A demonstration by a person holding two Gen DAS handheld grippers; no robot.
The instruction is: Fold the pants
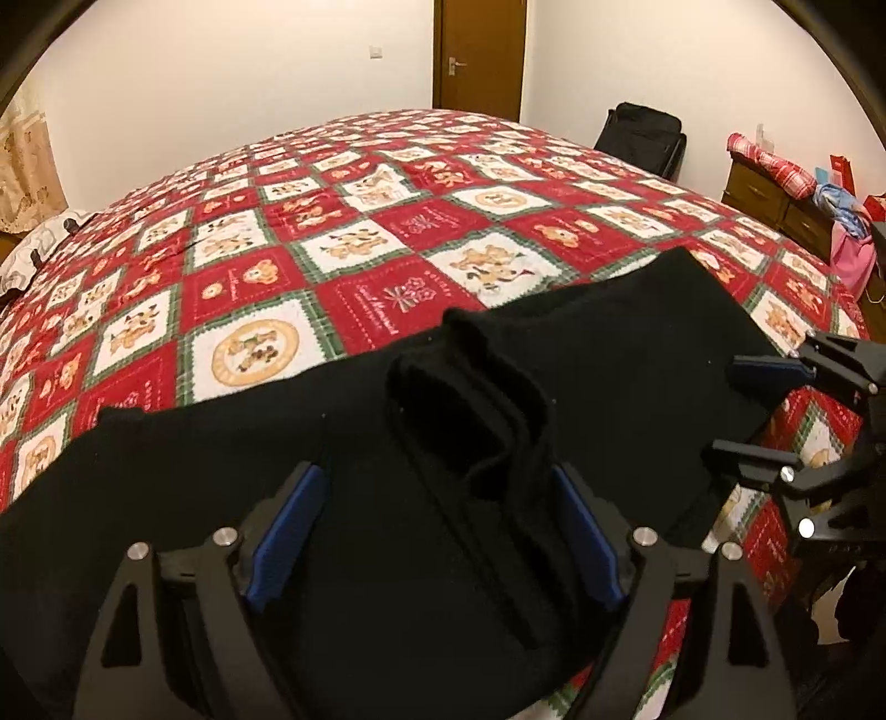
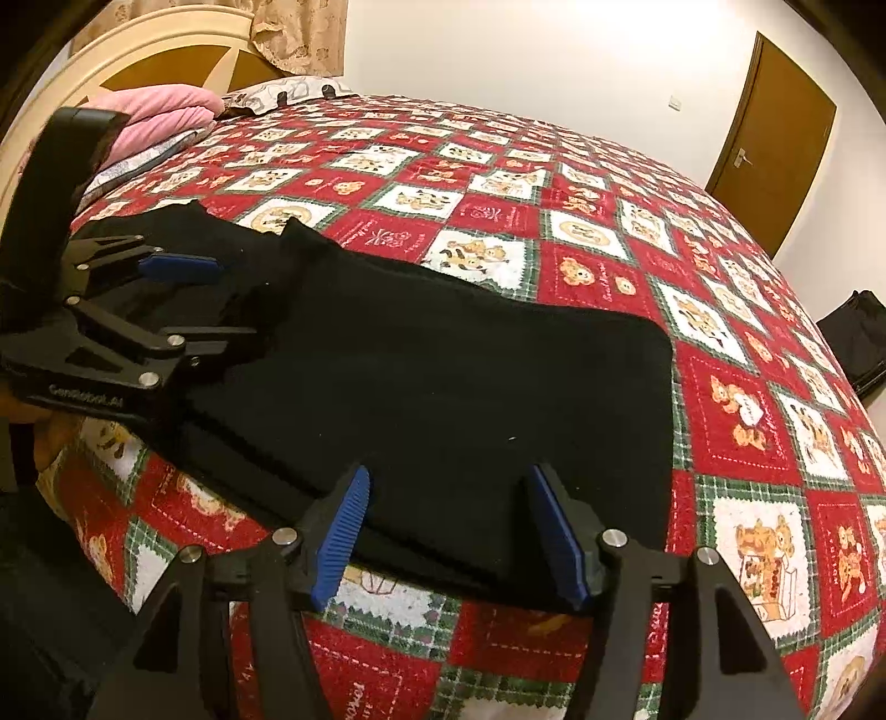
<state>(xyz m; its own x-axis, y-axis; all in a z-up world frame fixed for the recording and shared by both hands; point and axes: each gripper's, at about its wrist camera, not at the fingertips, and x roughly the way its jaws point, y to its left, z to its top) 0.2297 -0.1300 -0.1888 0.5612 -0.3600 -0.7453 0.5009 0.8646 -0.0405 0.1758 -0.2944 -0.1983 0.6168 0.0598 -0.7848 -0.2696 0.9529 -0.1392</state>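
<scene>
Left wrist view
Pants (image 1: pixel 637 343): black, lying flat along the near edge of the bed (image 1: pixel 387 232); a bunched ridge of folds rises at their middle.
Left gripper (image 1: pixel 437 531): jaws wide apart, blue pads on either side of the bunched ridge; pads press on nothing, and whether the right pad touches the cloth I cannot tell.
Right gripper (image 1: pixel 742 407): seen from the side at the right end of the pants, jaws parted, blue pad over the cloth edge; contact unclear.
Bedspread (image 1: pixel 266 310): red, white and green check with bear prints, under the pants.
Door (image 1: pixel 479 52): brown wood, shut, in the wall beyond the bed's far side.
Black bag (image 1: pixel 645 135): against the wall, beyond the bed's far right corner.
Dresser (image 1: pixel 775 199): wooden, right of the bed, heaped with cloth.

Right wrist view
Pants (image 2: pixel 443 376): a broad smooth black panel reaching from the bed's near edge inward, its right edge straight, a pointed corner sticking up toward the far left.
Right gripper (image 2: pixel 448 531): jaws partly open, both blue pads over the near hem of the pants; nothing clamped.
Left gripper (image 2: pixel 221 302): at the left end of the pants, jaws parted above the cloth, not closed on it.
Headboard (image 2: pixel 166 44): cream, at the bed's far left end.
Pink bedding (image 2: pixel 160 113): piled just before the headboard.
Door (image 2: pixel 775 138): beyond the bed's far right side.
</scene>
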